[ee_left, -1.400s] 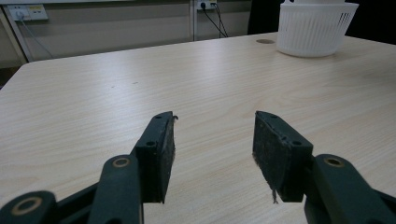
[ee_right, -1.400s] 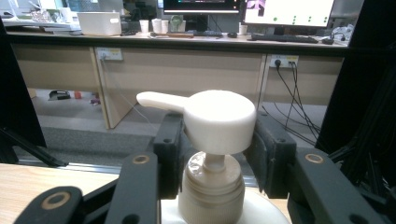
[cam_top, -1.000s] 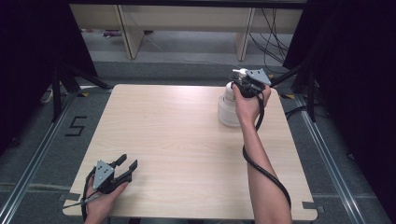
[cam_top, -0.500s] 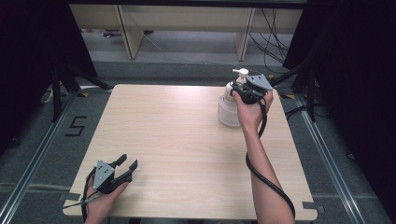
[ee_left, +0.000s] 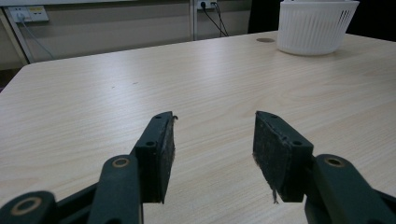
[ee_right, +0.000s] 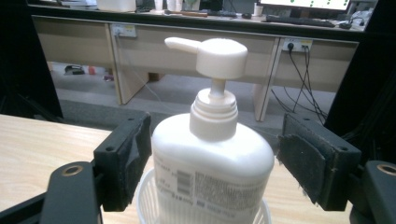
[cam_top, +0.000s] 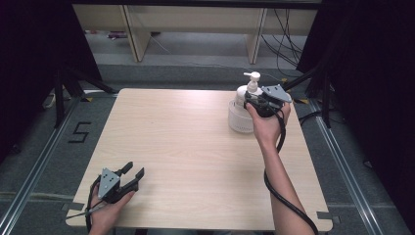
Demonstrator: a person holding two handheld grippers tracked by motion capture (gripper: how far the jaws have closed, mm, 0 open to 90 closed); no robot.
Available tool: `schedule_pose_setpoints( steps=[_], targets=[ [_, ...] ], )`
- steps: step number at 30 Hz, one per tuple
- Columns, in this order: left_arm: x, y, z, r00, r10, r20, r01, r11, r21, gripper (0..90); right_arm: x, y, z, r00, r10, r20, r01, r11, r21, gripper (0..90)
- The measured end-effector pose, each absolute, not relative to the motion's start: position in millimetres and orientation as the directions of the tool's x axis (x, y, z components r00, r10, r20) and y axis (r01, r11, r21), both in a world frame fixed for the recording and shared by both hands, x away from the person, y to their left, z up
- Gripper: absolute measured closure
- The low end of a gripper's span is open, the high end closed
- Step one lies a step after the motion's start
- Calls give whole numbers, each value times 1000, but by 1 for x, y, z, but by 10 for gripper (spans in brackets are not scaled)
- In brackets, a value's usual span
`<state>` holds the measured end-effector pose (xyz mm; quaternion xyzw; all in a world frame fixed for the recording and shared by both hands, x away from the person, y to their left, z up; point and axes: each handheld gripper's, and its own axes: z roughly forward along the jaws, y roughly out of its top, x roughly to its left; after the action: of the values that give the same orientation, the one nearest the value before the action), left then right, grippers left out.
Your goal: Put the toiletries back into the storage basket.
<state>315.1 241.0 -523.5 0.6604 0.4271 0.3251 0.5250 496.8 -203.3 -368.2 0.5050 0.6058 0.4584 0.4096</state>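
A white pump bottle stands upright in a white slotted basket at the far right of the wooden table. My right gripper is at the bottle's near side. In the right gripper view the bottle stands between the pads with a gap on the right, so my right gripper is open; its jaws have just been opening. At the near left corner my left gripper rests open and empty, and from my left gripper the basket appears far off.
The table's far edge runs just behind the basket, with floor, cables and wooden desk legs beyond. Metal rails run along the floor on both sides. Bare tabletop lies between the two hands.
The right gripper's jaws opened off the bottle and the hand drew back slightly toward the near right, uncovering the pump head. The left hand stayed put.
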Motion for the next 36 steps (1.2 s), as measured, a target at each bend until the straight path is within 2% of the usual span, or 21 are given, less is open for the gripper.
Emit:
schedule_pose_setpoints(
  steps=[12, 26, 33, 36],
  targets=[
    [315, 241, -524, 423, 906, -19, 222, -83, 972, 476, 475, -212, -375, -199, 978, -63, 235, 110, 966, 260],
    [315, 240, -524, 420, 907, -15, 218, -85, 972, 475, 443, -226, -394, -248, 968, -31, 269, 100, 958, 260],
    [315, 240, -524, 413, 910, -25, 220, -73, 973, 475, 426, -238, -405, -251, 967, -43, 275, 114, 955, 264],
    [315, 240, -524, 414, 910, -20, 225, -82, 971, 475, 418, -242, -411, -244, 970, -13, 302, 88, 949, 267]
  ],
)
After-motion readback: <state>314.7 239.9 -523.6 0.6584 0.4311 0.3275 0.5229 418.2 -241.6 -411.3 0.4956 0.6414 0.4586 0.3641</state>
